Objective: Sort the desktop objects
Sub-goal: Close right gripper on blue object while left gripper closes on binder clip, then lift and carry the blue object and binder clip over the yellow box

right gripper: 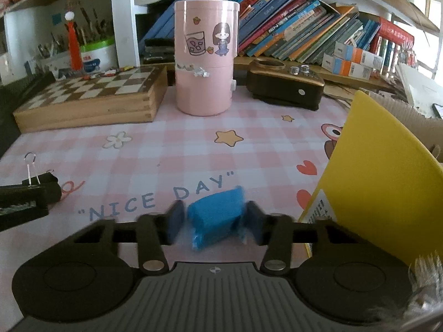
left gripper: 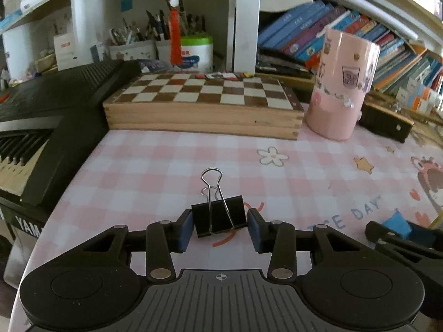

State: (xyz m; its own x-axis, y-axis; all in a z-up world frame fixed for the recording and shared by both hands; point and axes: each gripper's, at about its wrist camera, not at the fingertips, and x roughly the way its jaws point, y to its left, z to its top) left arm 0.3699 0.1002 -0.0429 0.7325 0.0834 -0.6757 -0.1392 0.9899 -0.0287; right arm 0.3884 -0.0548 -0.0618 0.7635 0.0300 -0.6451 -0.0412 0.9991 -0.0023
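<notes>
A black binder clip (left gripper: 218, 218) is bracketed by the left tool (left gripper: 219, 228), whose blue pads sit against or just beside the clip's two ends; whether it is truly pinched cannot be told, and no lift off the checked pink surface (left gripper: 155, 171) is shown. A blue eraser-like block (right gripper: 217, 215) lies between the fingers of the right tool (right gripper: 215, 225), which are spread slightly, with a small gap seen at the left pad and blur over the rest. For a sound grasp, each tool is best closed squarely on the flat sides, with the clip's wire handles (left gripper: 211, 182) kept clear. To the right, movement is hemmed by a yellow board (right gripper: 387, 188); to the left, by a keyboard (left gripper: 55, 105). Open room is offered ahead, up to the chessboard box (left gripper: 205, 105) and the pink cylindrical container (right gripper: 206, 63).
</notes>
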